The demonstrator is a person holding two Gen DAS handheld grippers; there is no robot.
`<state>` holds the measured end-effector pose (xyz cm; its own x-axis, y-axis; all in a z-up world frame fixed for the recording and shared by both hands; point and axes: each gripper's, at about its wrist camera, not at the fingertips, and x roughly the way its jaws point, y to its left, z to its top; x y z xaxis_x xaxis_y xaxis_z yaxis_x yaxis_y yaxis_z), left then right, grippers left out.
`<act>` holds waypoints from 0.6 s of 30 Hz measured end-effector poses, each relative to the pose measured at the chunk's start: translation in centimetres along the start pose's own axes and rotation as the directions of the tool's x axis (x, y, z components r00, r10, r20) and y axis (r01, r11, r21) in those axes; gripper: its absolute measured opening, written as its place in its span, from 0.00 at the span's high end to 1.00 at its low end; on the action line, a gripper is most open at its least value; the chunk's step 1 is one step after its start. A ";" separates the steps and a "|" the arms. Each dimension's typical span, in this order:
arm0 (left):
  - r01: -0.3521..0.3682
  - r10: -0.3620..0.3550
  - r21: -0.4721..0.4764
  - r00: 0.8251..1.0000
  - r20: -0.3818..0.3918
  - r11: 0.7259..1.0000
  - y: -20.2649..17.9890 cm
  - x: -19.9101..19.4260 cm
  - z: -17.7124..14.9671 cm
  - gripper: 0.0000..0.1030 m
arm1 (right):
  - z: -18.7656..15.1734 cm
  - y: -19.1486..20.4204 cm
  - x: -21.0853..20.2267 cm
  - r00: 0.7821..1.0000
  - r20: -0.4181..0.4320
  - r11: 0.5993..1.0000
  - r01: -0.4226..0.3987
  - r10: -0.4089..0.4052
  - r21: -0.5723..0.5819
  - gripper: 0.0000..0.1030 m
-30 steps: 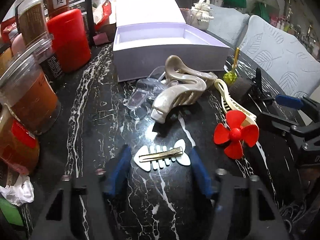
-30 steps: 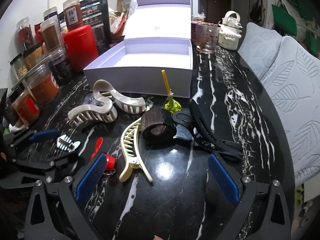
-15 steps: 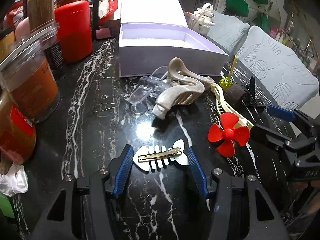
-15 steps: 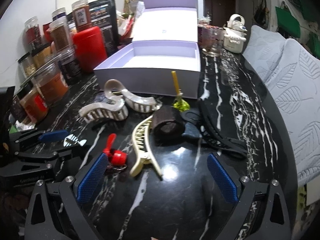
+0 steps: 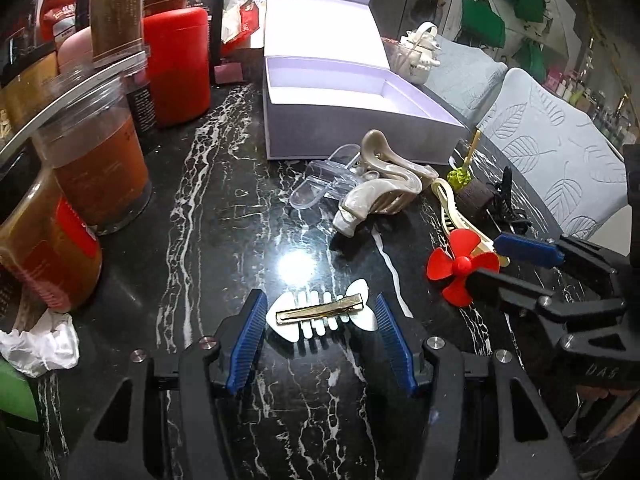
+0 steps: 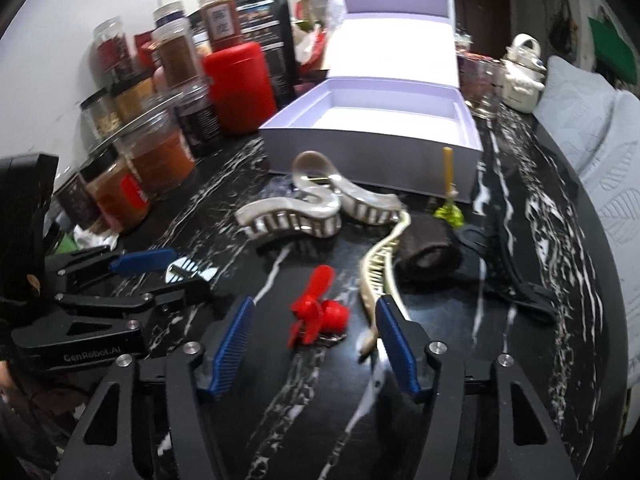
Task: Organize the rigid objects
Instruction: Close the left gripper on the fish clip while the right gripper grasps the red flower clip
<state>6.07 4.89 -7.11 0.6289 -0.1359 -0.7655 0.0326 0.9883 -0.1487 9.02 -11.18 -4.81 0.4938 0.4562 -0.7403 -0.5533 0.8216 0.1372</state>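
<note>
Right gripper (image 6: 314,342) shifted over red propeller (image 6: 316,312), fingers closing around it without touching, left gripper (image 5: 320,340) fingers pinching white fishbone hair clip (image 5: 324,314) above black marble tabletop (image 5: 224,208), purple box (image 5: 360,120) behind

Your right gripper (image 6: 314,342) is closing around the red propeller (image 6: 318,310), pads not yet touching it. The cream hair clip (image 6: 384,256) lies just right; the lilac box (image 6: 376,136) sits far behind.

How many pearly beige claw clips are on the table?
2. The nearer pearly clip lies left of the cream clip; the farther pearly clip sits against it, just before the lavender box. More could hide behind clutter.
</note>
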 end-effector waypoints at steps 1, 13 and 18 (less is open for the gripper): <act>0.001 -0.001 -0.002 1.000 0.002 1.000 0.1 -0.1 0.0 0.45 | 0.0 0.2 0.2 1.000 -0.004 1.000 -0.007 0.007 -0.006 0.41; 0.023 -0.023 -0.005 1.000 0.012 1.000 0.7 -0.4 0.2 0.45 | -0.4 0.0 2.8 0.997 -0.079 0.999 0.017 -0.014 0.038 0.41; 0.025 -0.025 -0.009 1.000 0.019 1.000 0.8 -0.7 0.1 0.45 | -0.6 0.2 2.8 0.998 -0.054 0.999 0.041 -0.039 0.030 0.68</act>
<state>5.71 5.75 -6.66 0.6422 -0.1589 -0.7499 0.0412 0.9840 -0.1733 9.90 -9.92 -7.21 0.4780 0.4042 -0.7798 -0.5121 0.8496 0.1264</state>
